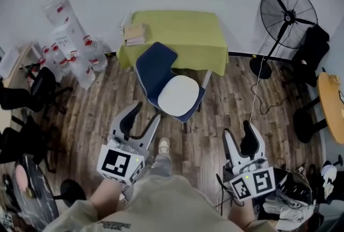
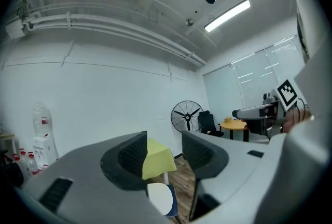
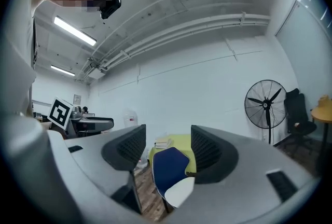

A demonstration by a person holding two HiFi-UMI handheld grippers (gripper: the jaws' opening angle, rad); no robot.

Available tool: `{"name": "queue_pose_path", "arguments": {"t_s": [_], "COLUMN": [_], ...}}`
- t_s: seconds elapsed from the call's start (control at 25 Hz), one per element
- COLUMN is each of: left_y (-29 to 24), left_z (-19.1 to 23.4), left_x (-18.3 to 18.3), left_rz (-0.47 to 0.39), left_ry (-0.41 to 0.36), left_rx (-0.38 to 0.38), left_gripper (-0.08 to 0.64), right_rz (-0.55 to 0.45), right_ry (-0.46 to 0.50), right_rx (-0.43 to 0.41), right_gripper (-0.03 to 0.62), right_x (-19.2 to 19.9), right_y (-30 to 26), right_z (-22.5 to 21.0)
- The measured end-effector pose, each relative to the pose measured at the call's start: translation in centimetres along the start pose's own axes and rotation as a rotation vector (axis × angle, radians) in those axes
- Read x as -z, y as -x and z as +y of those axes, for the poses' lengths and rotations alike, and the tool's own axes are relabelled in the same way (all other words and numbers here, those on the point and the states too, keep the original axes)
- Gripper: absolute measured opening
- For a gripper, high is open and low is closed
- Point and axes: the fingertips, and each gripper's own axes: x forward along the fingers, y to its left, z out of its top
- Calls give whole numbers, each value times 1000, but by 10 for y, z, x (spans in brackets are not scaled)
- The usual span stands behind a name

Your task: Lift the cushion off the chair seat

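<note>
the smooth white rounded-square cushion (image 1: 179, 95) lay flat on the blue chair (image 1: 155, 66), your left gripper (image 1: 144, 115) and right gripper (image 1: 239, 131) holding their jaws wide and empty.

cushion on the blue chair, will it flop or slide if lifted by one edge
The cushion looks thin and flat, so probably light, and it may sag if held by one edge. No ties show, and it lies on the smooth seat of the blue chair, so a push would likely slide it.
</note>
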Motion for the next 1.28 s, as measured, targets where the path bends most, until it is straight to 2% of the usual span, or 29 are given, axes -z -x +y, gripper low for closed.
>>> {"name": "queue_pose_path", "arguments": {"t_s": [0.28,0.52,0.68,1.04,1.28], "left_y": [-76,-135,-169,-259,-314], "left_z": [47,93,123,183,209], "left_x": [19,51,71,129,183], "left_rz": [53,137,186,312,428], "left_ry": [-2,24,40,47,57], "left_rx": [30,65,80,132,188], "left_gripper": [201,201,206,222,222], "right_rz": [60,136,193,346,452], "right_ry": [-27,-44,-72,-161,-223], "right_rx": [17,1,20,78,106], "right_gripper": [270,273,275,275,275], "right_x": [16,37,56,126,179], "right_y": [-86,-166,-209,-304,-356], "right_z": [-35,-46,-60,-103,-125]}}
